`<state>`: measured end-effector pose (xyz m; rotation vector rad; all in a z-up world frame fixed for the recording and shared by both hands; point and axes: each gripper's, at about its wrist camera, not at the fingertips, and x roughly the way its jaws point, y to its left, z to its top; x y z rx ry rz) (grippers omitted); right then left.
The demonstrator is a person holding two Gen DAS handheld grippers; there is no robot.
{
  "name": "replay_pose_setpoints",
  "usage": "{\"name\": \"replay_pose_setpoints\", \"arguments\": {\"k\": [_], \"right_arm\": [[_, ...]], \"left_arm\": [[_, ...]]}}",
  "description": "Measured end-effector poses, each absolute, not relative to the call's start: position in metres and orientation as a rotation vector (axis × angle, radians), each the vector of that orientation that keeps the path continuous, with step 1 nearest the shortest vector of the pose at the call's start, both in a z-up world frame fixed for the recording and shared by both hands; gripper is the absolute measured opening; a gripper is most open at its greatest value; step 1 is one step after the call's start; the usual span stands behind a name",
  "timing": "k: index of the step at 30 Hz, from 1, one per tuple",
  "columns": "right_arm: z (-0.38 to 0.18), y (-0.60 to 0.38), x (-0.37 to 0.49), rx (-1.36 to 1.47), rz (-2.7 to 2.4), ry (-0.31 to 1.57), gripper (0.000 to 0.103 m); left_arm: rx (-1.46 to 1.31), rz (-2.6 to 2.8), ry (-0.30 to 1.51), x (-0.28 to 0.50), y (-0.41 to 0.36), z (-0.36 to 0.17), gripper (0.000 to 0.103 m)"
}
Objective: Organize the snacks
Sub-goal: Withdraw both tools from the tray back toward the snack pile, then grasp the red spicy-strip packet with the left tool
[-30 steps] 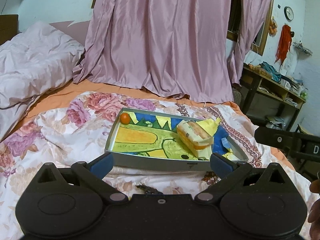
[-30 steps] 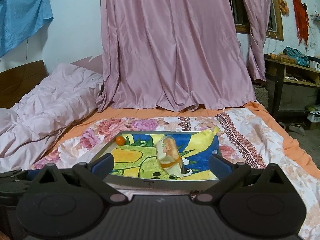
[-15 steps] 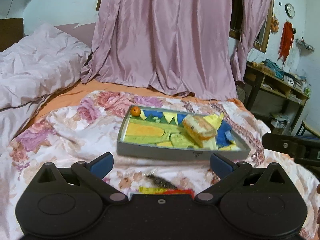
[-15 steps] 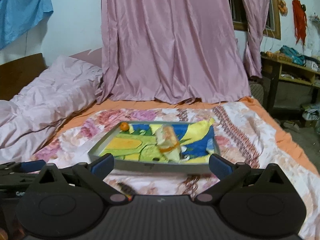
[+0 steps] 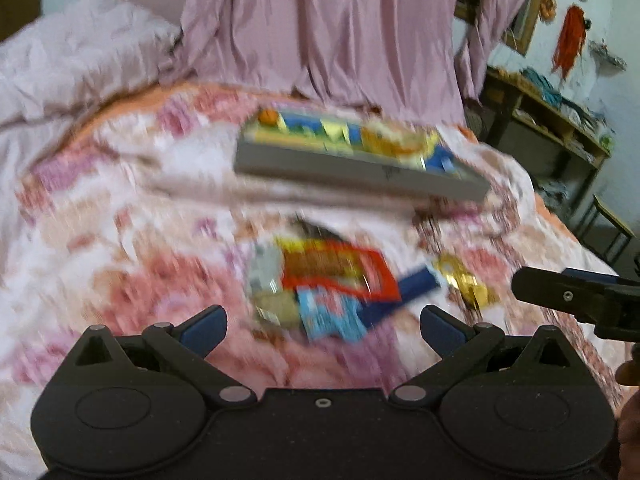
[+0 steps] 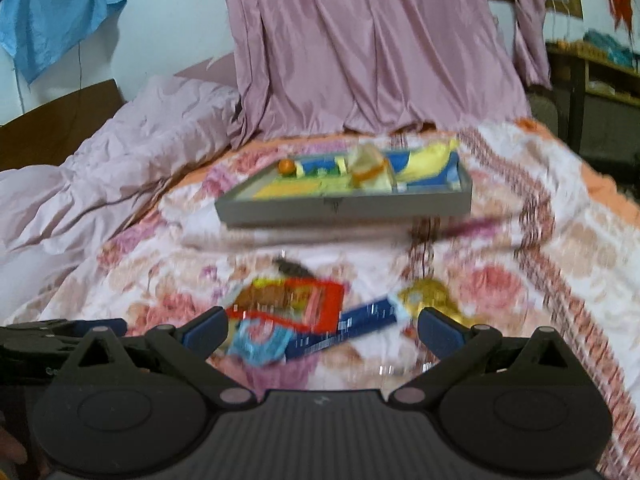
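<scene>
Both claws, the left claw (image 5: 322, 320) and right claw (image 6: 322, 322), are hanging wide and empty over the shiny snack packets (image 5: 332, 276) piled on the flowery bed cover (image 5: 120, 220), near the grey tray (image 6: 344, 204). The slippery overlapping wrappers could be slipping out or coming up two together.

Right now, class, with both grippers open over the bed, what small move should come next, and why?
Probably lower the left gripper onto the red packet and close. Both it and the right gripper are open and empty, the loose packets lie on the blanket just ahead, and the tray has room.
</scene>
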<state>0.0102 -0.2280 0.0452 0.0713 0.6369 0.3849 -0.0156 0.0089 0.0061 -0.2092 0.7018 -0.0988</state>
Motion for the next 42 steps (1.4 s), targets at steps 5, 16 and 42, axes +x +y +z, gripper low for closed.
{"name": "replay_pose_setpoints", "arguments": {"k": [5,16,42], "right_arm": [[0.031,-0.239,0.001,0.076,0.384,0.666,0.103],[0.019,-0.256,0.002,0.094,0.350,0.692,0.103],[-0.015,-0.262,0.034,0.137,0.356,0.774,0.103]], "left_arm": [[-0.146,-0.137,0.750,-0.018,-0.006,-0.015,0.102],[-0.066,-0.139,0.721,-0.004,-0.011,-0.028,0.102],[0.236,-0.569,0.733,0.148,0.002,-0.053,0.100]]}}
